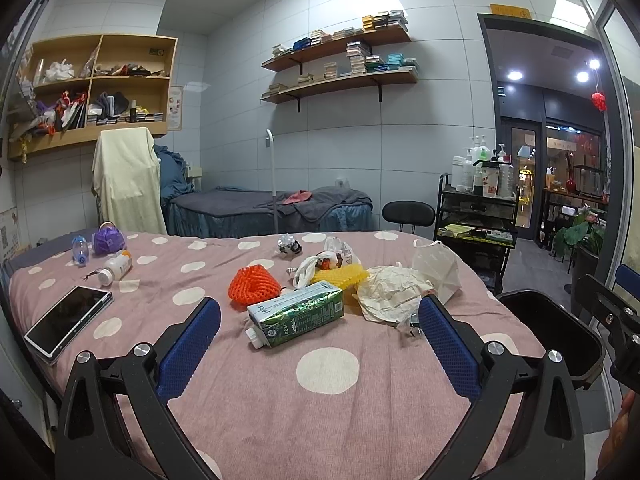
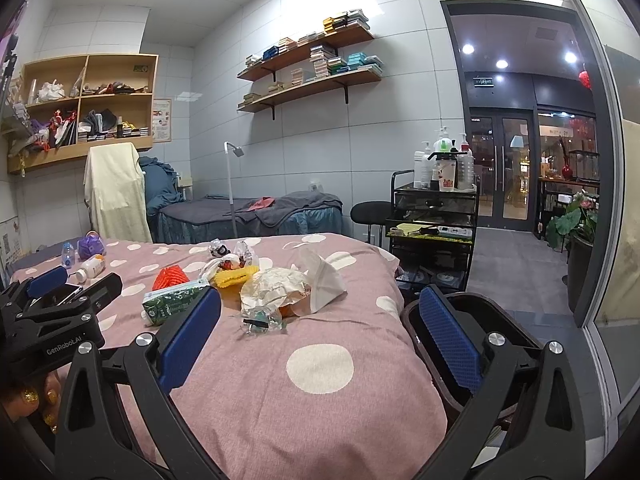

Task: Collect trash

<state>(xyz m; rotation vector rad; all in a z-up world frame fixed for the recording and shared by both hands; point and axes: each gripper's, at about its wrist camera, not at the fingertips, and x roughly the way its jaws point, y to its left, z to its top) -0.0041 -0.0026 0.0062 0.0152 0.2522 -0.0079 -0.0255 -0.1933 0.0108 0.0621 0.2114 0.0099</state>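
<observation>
- Left wrist view: the left gripper [image 1: 318, 326] is spread wide with nothing between its blue pads [image 1: 190, 350], hovering above the pink polka-dot bedspread [image 1: 280, 408] without touching any item.
- Ahead of it lies the trash pile: a green milk carton [image 1: 298, 314] on its side, between the two finger lines, an orange foam net [image 1: 253, 284] just behind it, a yellow foam net [image 1: 340, 276], crumpled white paper [image 1: 390, 292] near the right pad, a white face mask [image 1: 438, 268] and a plastic bag with wrappers [image 1: 324, 262].
- Well to the left rest a tablet [image 1: 68, 322], a white pill bottle [image 1: 116, 266] and a purple ball [image 1: 108, 239].
- A dark bin [image 1: 560, 328] stands at the bed's right edge; part of the right gripper [image 1: 612, 328] shows beside it.
- Right wrist view: the right gripper [image 2: 320, 326] is likewise wide apart and empty, its left pad [image 2: 190, 338] over the bedspread [image 2: 320, 420], its right pad over the open bin [image 2: 500, 320].
- The carton [image 2: 170, 304] touches nothing of this gripper; the paper [image 2: 276, 286], mask [image 2: 322, 280] and a small clear wrapper [image 2: 262, 320] lie just ahead.
- The left gripper [image 2: 60, 292] sits at the far left, open.
</observation>
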